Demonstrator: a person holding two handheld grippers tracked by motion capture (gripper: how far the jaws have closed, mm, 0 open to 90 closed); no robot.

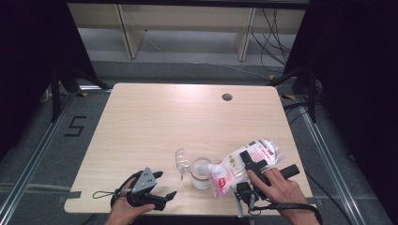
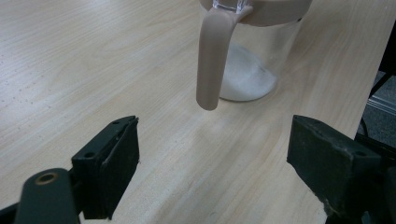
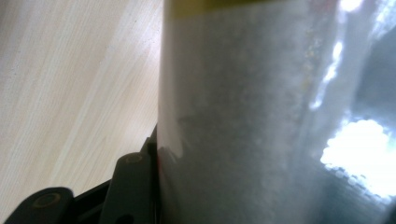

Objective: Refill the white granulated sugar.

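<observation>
Pale wood is the table (image 1: 155, 126), and every place here is told from the clear jar (image 1: 201, 172) that stands near its front edge.

The bag (image 1: 244, 164) is the largest thing in work. It is transparent plastic with white and red print, filled with a white grainy powder. It lies tilted, its lower end touching the jar's rim at the jar's right side, its other end higher and farther right. In the right gripper view the bag (image 3: 261, 116) is a milky grey, with bright reflections on the film. The right gripper (image 1: 251, 176) is clamped around the bag's middle, to the right of the jar.

The jar has a beige rim and a beige handle (image 2: 214, 56) that hangs down its side. A low heap of white powder (image 2: 247, 77) lies on its bottom. Its clear lid (image 1: 181, 161) stands open, just left of the rim.

The left gripper (image 1: 164, 185) rests left of the jar, a little apart, its jaws spread wide with nothing between them.
</observation>
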